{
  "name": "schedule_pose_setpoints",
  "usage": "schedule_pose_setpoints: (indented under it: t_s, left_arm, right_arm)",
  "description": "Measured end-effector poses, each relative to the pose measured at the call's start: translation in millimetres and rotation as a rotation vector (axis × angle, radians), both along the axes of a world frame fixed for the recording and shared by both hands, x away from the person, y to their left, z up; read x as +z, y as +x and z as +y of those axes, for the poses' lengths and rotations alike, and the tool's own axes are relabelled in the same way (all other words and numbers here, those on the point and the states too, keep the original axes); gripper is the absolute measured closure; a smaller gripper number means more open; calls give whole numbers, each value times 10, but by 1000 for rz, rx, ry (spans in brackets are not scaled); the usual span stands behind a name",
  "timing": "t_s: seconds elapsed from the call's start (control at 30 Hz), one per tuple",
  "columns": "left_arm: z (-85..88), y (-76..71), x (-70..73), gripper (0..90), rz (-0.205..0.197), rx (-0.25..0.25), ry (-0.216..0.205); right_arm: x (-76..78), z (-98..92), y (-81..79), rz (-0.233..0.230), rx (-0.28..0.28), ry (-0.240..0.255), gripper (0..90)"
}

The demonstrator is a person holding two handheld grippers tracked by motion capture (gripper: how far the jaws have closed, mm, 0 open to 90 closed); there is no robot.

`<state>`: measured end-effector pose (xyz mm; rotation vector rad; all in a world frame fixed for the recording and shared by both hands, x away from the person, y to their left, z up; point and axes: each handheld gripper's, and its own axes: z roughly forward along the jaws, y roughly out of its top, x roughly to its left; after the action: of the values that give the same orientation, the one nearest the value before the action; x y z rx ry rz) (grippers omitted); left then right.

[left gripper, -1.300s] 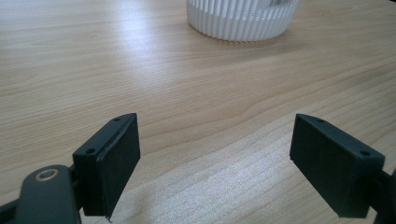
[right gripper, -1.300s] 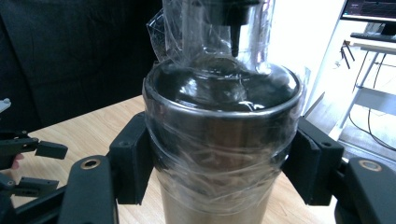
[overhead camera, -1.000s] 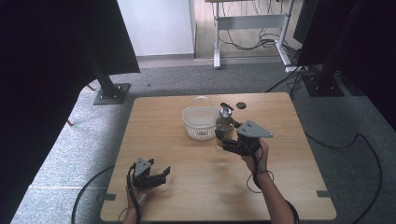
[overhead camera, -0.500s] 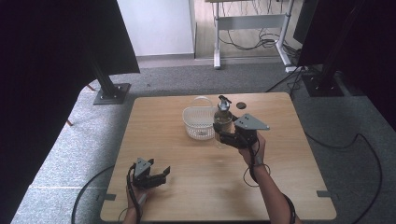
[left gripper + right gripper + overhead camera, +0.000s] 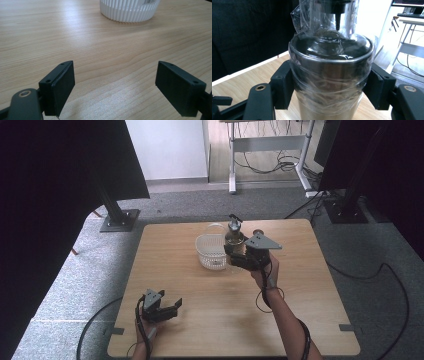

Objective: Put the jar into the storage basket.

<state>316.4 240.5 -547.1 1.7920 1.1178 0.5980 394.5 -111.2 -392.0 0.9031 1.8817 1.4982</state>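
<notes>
The right hand-held gripper (image 5: 235, 254) is clenched on a pump bottle (image 5: 234, 236) wrapped in clear plastic film; both jaws press its metal-looking body from 2 sides in the right gripper view. The bottle stands upright, just beside the white basket (image 5: 211, 252) at its right side, above the table (image 5: 300, 285). The left hand-held gripper (image 5: 172, 306) is released, jaws wide apart w/ nothing between, low over the table near its front-left corner, well apart from the basket.

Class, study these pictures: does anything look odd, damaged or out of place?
One oddity: the pump bottle clamped in the right gripper is still wrapped in crinkled clear plastic film. Nothing looks spilled or broken; the white basket stands upright.
</notes>
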Motion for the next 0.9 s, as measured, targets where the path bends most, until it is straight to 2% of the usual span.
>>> schedule_pose_setpoints:
  t_s: [0.47, 0.9]
  left_arm:
    - [17, 1, 0, 154, -7, -3, -6]
    - [22, 5, 0, 153, -6, -7, 0]
  right_arm:
    - [30, 172, 215, 15, -8, -4, 325]
    - [115, 368, 511, 23, -31, -24, 325]
